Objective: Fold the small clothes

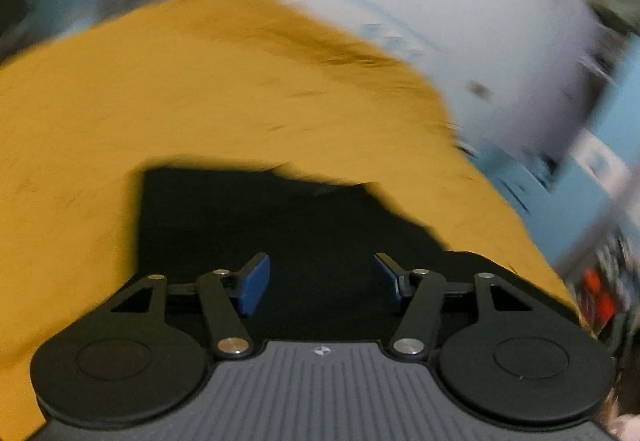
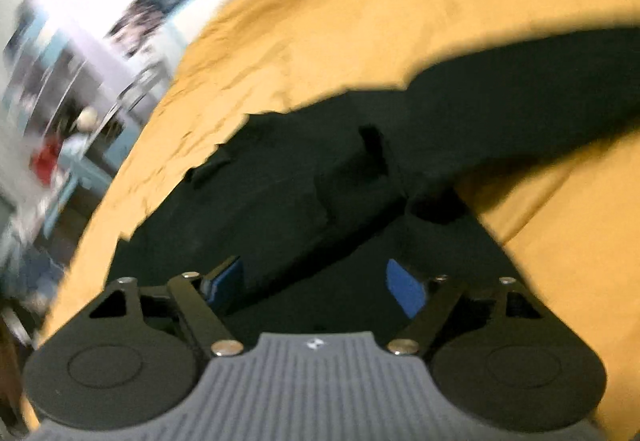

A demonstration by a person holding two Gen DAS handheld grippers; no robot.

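Note:
A black garment (image 1: 256, 225) lies on a mustard-yellow cloth surface (image 1: 160, 89). My left gripper (image 1: 322, 283) is open just above the black garment, blue pads (image 1: 253, 285) apart, nothing between them. In the right wrist view the same black garment (image 2: 340, 177) lies crumpled with folds and a long dark part reaching to the right. My right gripper (image 2: 316, 287) is open over its near edge, blue pads (image 2: 406, 287) apart and empty. Both views are motion-blurred.
The yellow cloth (image 2: 360, 21) covers the whole work surface. Beyond its edge are a white wall (image 1: 480, 1), light blue furniture (image 1: 600, 145) and blurred clutter with a red item (image 2: 46, 161).

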